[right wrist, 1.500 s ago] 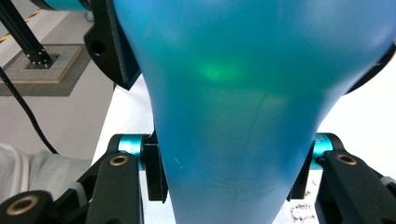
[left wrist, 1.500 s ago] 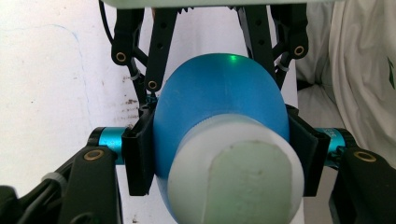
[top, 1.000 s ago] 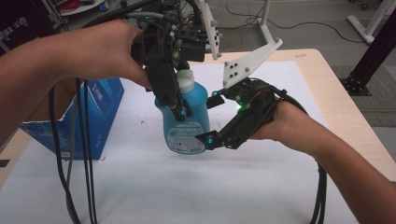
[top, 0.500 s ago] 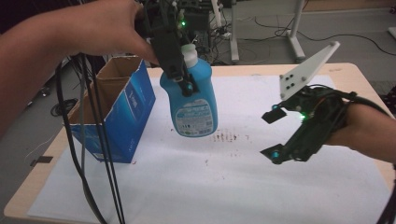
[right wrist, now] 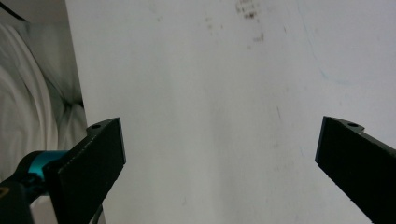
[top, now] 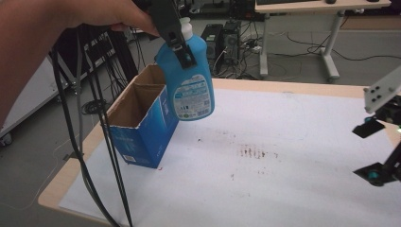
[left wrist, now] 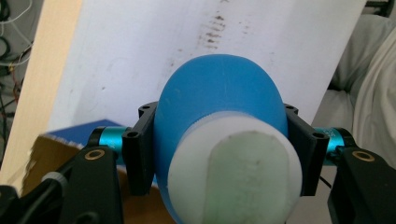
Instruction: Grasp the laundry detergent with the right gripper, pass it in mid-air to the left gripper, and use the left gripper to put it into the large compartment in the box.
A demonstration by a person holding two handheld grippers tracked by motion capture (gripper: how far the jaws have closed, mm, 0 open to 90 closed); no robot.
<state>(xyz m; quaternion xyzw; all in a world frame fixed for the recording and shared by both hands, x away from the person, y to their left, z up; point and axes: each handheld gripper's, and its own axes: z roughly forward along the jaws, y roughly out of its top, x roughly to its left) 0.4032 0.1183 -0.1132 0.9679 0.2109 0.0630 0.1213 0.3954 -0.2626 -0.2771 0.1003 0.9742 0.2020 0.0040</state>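
1. Left gripper view: left tongs are clamped on the neck of the blue bottle, just below its white cap. Pads press both sides, so the grip looks firm.
2. High view, near edge: left arm comes in from the bottom left, with cables hanging over the surface edge. The bottle hangs in the air, cap up, beside and above the open blue box.
3. Step in hand, my read: carrying the bottle to the box for loading.
4. Next move: shift the bottle over one cell, keep it upright, lower it straight, clear the divider and the torn rim, let go only once it is seated.
5. Right tongs are at the far right edge, released with nothing between them. They have just been opening. Right gripper view confirms it: jaws wide apart over the bare white sheet.
6. Box: two cells split by a cardboard divider. What I can see of both looks empty; the cell floors are partly hidden.
7. Bottle contents can't be judged, since the body is opaque.
8. Far side: stained patch on the sheet, then desks and cabling beyond.
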